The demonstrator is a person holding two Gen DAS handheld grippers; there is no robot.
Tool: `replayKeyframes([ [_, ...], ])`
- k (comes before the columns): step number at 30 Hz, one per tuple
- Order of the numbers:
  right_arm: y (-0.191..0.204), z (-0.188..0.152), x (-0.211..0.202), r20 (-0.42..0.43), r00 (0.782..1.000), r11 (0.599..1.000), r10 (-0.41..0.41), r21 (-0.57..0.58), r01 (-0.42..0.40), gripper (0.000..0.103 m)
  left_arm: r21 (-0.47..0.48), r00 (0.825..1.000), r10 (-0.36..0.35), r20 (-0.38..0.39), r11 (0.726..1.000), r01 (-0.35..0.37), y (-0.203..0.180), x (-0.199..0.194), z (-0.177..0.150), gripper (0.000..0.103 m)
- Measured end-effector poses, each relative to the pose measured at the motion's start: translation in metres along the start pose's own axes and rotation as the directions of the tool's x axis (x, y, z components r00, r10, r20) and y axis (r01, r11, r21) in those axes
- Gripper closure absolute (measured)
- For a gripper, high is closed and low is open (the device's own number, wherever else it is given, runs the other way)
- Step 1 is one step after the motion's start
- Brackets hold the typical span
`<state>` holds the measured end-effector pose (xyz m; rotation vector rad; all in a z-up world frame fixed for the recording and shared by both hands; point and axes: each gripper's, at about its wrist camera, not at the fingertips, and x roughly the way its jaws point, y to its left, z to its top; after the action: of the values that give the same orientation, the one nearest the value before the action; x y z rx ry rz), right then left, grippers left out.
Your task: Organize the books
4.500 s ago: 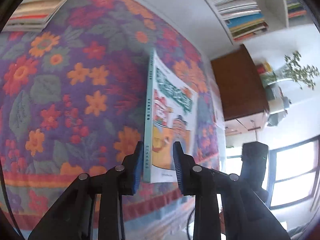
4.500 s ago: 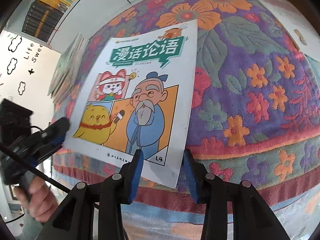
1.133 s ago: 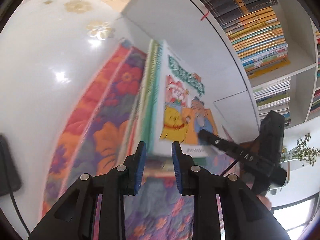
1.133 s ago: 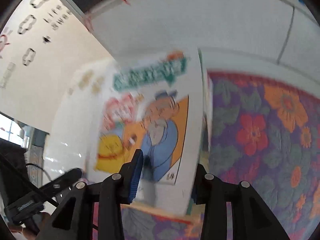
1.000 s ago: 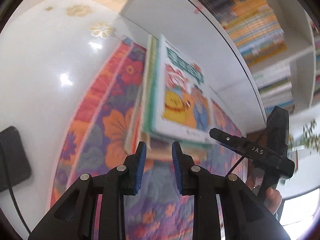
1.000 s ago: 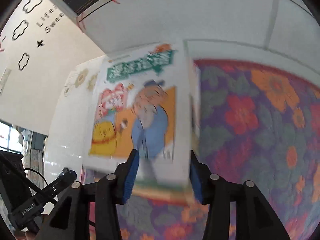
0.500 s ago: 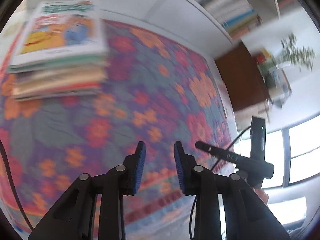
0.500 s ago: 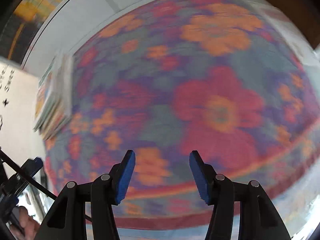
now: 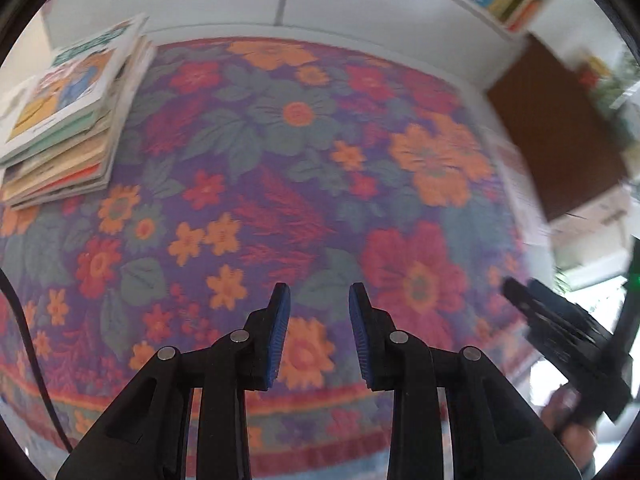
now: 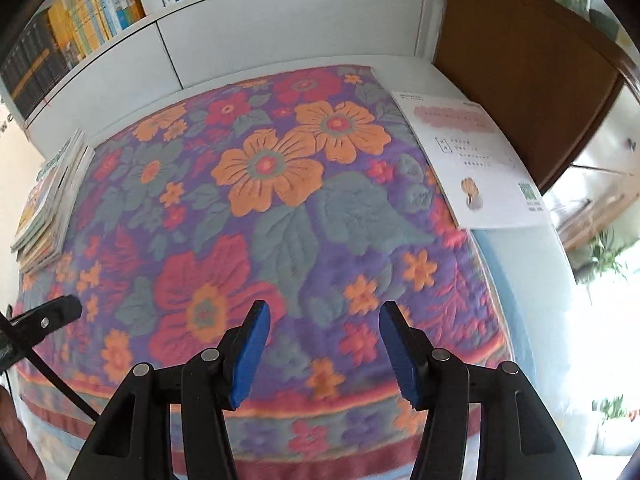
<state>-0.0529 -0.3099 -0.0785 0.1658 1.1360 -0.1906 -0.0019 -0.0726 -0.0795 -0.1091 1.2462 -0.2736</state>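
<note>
In the left wrist view, our left hand-held gripper [image 9: 316,320] hangs with its blue pads a little apart and nothing between them, over the purple floral quilted cloth [image 9: 296,168] that covers the surface. The stack of thin paperback books [image 9: 68,120] sits at the upper left of the frame, well apart from it, and the right hand-held gripper [image 9: 560,332] shows blurred at the right edge. In the right wrist view, the right hand-held gripper [image 10: 322,344] has just been opening and stands wide, empty. The one loose book, a thin white booklet with pale print [image 10: 468,160], lies flat at the upper right of the frame, its long axis running up and down the picture along the cloth's right border; we judge the right hand nearer to it. White bookshelves [image 10: 280,20] and a brown wooden cabinet [image 10: 520,64] stand behind.
</note>
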Motion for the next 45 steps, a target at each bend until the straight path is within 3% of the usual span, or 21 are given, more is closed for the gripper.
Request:
replayKeyframes([
  [5,-0.006,0.003,0.015,0.001,1.0,0.999,0.017,-0.047,-0.017,0.048,-0.008,0.996,0.094,0.008,0.996,-0.093,-0.006,0.014,-0.003,0.075],
  [13,-0.014,0.01,0.029,0.002,0.999,0.995,0.036,-0.088,-0.036,0.048,-0.003,0.988,0.153,-0.006,0.988,-0.153,-0.019,0.035,-0.011,0.075],
  [20,-0.014,0.014,0.027,0.0,0.997,0.993,0.078,-0.087,-0.078,0.048,-0.017,0.981,0.195,0.028,0.981,-0.194,-0.024,0.042,-0.014,0.075],
  [24,0.003,0.02,0.006,0.013,0.993,0.987,0.118,-0.11,-0.116,0.048,-0.043,0.979,0.198,0.04,0.98,-0.196,-0.027,0.021,-0.016,0.075],
  [27,0.019,0.026,-0.023,0.046,0.99,0.984,0.137,-0.12,-0.131,0.047,-0.088,0.965,0.26,0.045,0.963,-0.255,-0.027,-0.008,-0.016,0.075],
  [29,0.025,0.03,-0.035,0.065,0.991,0.988,0.116,-0.11,-0.109,0.039,-0.105,0.966,0.249,0.069,0.965,-0.241,-0.026,-0.026,-0.016,0.072],
  [31,0.029,0.033,-0.047,0.076,0.986,0.984,0.147,-0.107,-0.139,0.038,-0.078,0.958,0.271,0.097,0.961,-0.264,-0.03,-0.042,-0.013,0.071],
  [32,0.031,0.033,-0.052,0.083,0.985,0.983,0.153,-0.112,-0.144,0.038,-0.056,0.947,0.295,0.125,0.955,-0.29,-0.034,-0.052,-0.012,0.07],
  [33,0.034,0.033,-0.06,0.097,0.984,0.983,0.148,-0.122,-0.136,0.038,-0.046,0.94,0.312,0.141,0.95,-0.309,-0.036,-0.056,-0.009,0.062],
  [35,0.039,0.034,-0.07,0.118,0.984,0.983,0.136,-0.139,-0.12,0.038,-0.042,0.918,0.35,0.188,0.936,-0.349,-0.043,-0.072,-0.008,0.029],
  [37,0.043,0.034,-0.08,0.137,0.981,0.981,0.137,-0.155,-0.115,0.037,-0.047,0.912,0.324,0.251,0.945,-0.323,-0.043,-0.087,-0.005,0.02],
  [40,0.044,0.035,-0.093,0.162,0.978,0.983,0.132,-0.146,-0.108,0.035,-0.046,0.903,0.314,0.292,0.948,-0.315,-0.051,-0.106,-0.003,0.018],
  [45,0.04,0.04,-0.118,0.233,0.964,0.988,0.13,-0.111,-0.106,0.033,-0.004,0.92,0.293,0.262,0.953,-0.302,-0.061,-0.115,-0.001,0.018],
])
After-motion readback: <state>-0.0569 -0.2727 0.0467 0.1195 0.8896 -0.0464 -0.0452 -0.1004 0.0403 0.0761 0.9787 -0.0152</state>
